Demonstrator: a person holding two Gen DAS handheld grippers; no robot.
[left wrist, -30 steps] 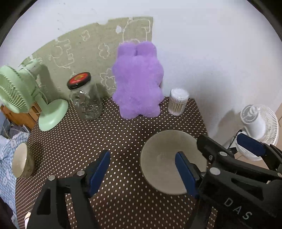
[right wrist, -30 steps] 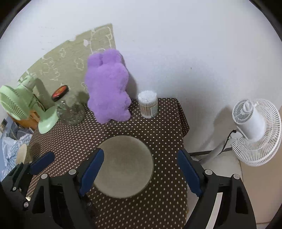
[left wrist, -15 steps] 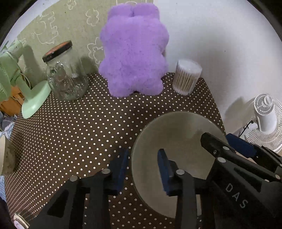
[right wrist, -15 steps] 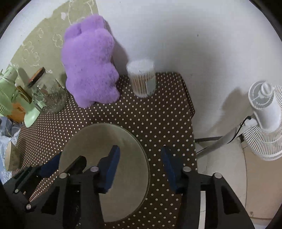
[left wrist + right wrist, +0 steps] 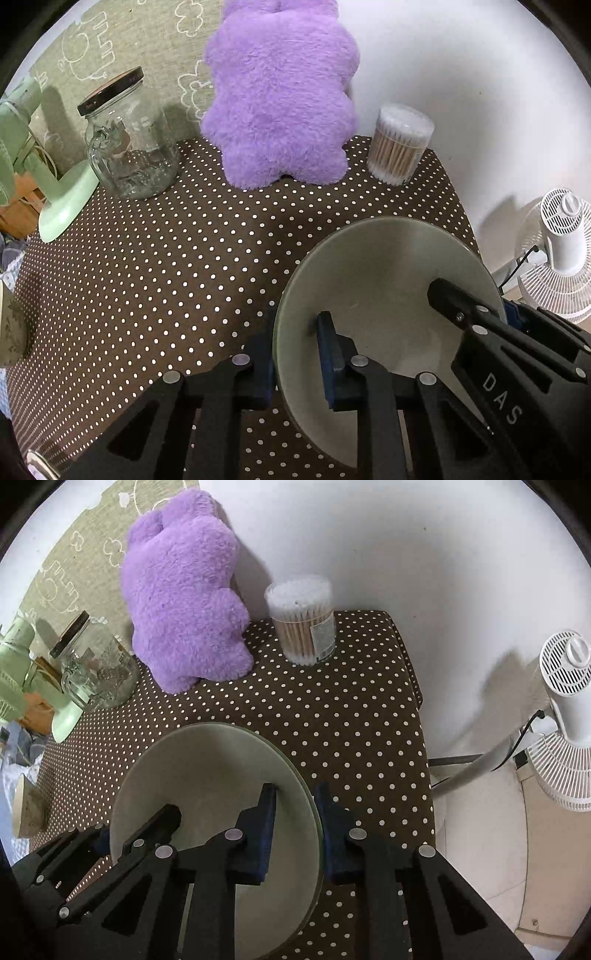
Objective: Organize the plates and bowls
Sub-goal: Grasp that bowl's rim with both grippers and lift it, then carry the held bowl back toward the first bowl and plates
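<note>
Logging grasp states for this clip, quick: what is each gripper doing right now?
Left gripper: closed on the left rim of the bowl.
Right gripper: closed on the bowl's right rim.

1. Bright, even indoor light; soft shadows thrown toward 2 o'clock on the white wall (image 5: 406, 535)
2. Strong fisheye bending, black vignette at corners
3. Sharp centre, slight softness on purple plush (image 5: 280, 92) toward 12 o'clock
</note>
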